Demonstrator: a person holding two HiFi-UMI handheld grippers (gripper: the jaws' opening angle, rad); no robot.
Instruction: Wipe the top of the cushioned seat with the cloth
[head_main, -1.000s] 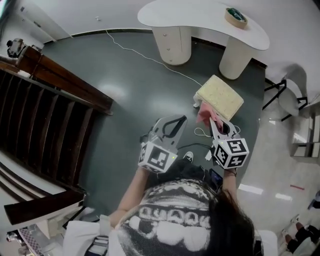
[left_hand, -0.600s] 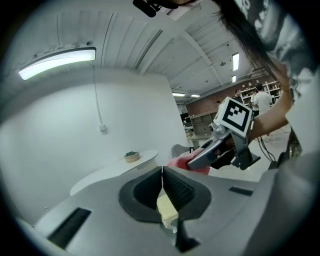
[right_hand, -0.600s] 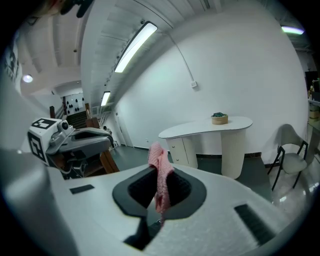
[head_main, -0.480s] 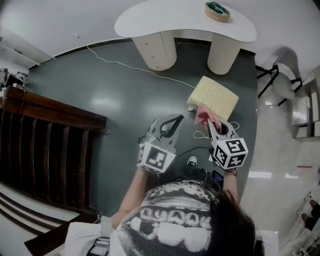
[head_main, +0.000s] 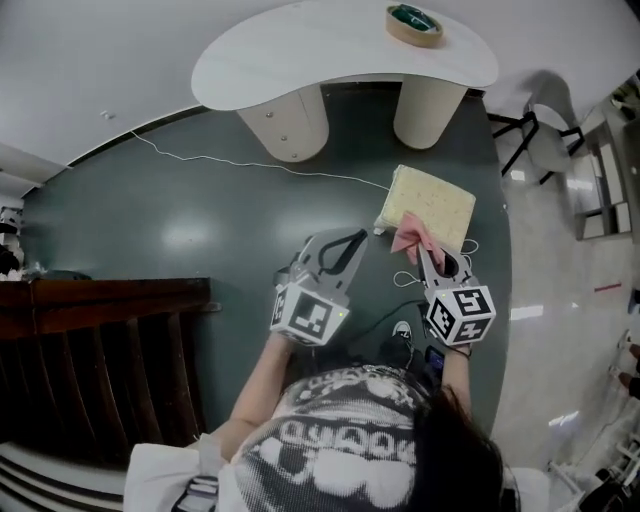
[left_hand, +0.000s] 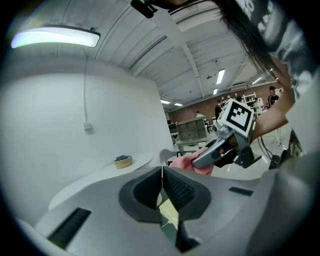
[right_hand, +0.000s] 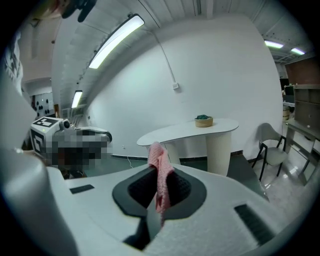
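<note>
Cloth (head_main: 411, 239) still at seat (head_main: 430, 203) edge | right gripper (head_main: 425, 255) clamping it | left gripper (head_main: 358, 238) closed

Bright even indoor light, strip lights (right_hand: 116, 40) overhead, soft glare on the floor (head_main: 190, 237), strong fisheye bending, dark corners.

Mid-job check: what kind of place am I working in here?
Probably an open-plan workplace or showroom, not a home: a white curved table on pillar legs, a dark wooden banister, and long ceiling strip lights.
</note>
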